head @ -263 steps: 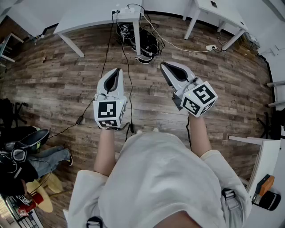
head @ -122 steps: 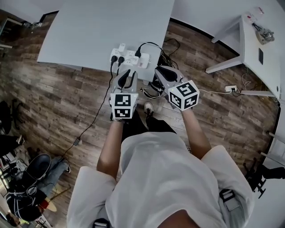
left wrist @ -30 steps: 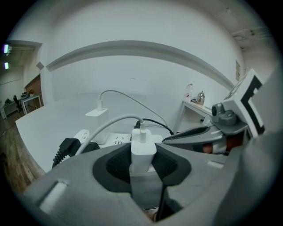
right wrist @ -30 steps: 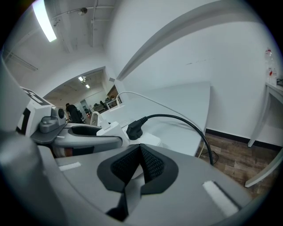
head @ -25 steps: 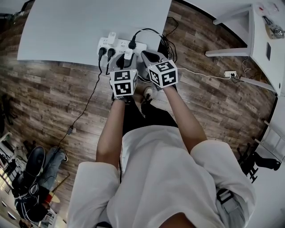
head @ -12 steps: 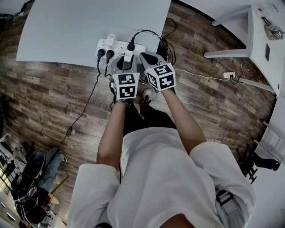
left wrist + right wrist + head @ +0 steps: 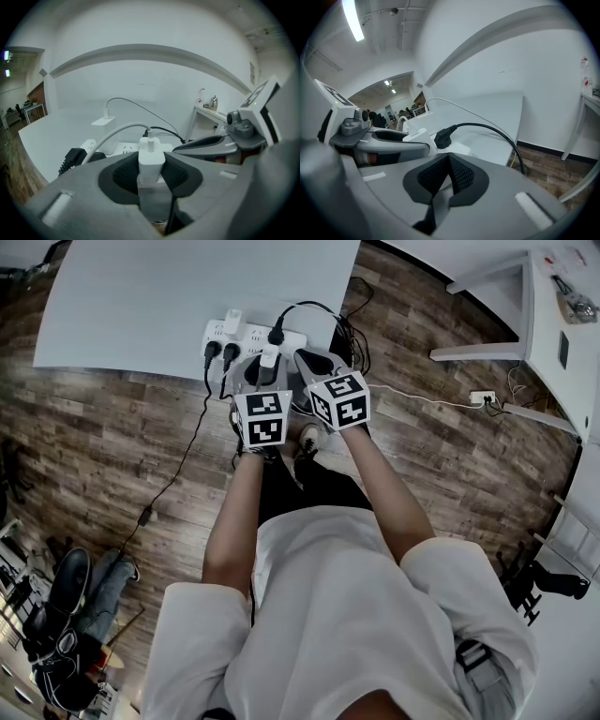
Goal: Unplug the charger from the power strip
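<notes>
White charger (image 7: 151, 159) sits pinched between the pads of the left claw (image 7: 262, 368), just as it did a second ago; the grip has neither widened nor tightened. The one change is small. The left claw's marker cube (image 7: 262, 418) has rolled a little about the line the claw points along, while the hand stayed where it was. That reads as a wiggle to loosen the plug rather than a pull. The charger still seems seated in the strip (image 7: 247, 334) at the near edge of the counter (image 7: 187, 296), so the unplugging looks not yet done.

The left forearm (image 7: 234, 512) reaches straight ahead, its claw tipped down onto the strip. Just beside it, the right claw (image 7: 449, 159) has its jaws together on nothing and has not moved. Its tip lies near the strip's right end by the black plug (image 7: 443, 139); whether it presses the strip cannot be told. The right forearm (image 7: 380, 484) angles in from the right.
</notes>
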`<state>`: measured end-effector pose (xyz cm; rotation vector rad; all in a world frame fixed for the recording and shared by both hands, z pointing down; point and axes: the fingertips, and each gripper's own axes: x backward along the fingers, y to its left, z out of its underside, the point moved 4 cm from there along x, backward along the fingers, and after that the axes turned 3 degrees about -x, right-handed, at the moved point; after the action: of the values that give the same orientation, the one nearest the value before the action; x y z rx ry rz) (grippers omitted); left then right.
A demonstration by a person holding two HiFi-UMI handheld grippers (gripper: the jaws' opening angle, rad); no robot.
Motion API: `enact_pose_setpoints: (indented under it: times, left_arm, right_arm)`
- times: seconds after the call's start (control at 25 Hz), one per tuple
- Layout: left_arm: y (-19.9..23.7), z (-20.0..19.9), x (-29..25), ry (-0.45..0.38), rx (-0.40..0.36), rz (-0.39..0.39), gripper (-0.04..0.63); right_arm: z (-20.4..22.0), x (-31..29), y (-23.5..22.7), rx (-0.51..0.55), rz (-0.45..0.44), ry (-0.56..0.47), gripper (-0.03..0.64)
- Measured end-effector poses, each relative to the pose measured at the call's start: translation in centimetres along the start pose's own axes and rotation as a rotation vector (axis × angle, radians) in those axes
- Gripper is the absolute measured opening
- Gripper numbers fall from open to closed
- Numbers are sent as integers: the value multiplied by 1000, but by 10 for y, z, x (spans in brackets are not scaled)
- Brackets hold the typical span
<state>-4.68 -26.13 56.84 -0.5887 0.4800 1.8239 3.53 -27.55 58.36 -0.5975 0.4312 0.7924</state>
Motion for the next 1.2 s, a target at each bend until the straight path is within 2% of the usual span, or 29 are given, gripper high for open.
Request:
enact_pose_setpoints:
  times: [0.16,0.28,0.32,0.44,0.52,0.84,1.04,1.12,1.2]
  left_arm:
    - [3,1,1,-14,92,26,140]
    - [4,0,2,-23,127,39,141]
    - [3,0,2,-22,114,35,141]
    - [-2,-2,2,-3,-32,0,140]
    - [-4,-3,3,1,-80,-16,140]
    - [-2,-3,3,-6,-35,-5,140]
    - [3,-3,4,-11,57,12,140]
    - [3,-4,4,-7,41,9,140]
    - [0,-5,4,-2,-10,-2,140]
  right_arm:
    - [0,0,1,22,2,-5,1]
    - [0,1,1,20,0,-14,2]
    - [0,1,1,19,-1,-16,2]
    - [0,3,1,18,-7,-17,2]
    - [0,3,1,15,-11,-18,2]
    - [-1,2,2,27,-4,-22,2]
    - [0,2,2,30,-10,-20,2]
    - [0,2,1,35,-10,-19,2]
    - [0,2,2,37,-10,-18,1]
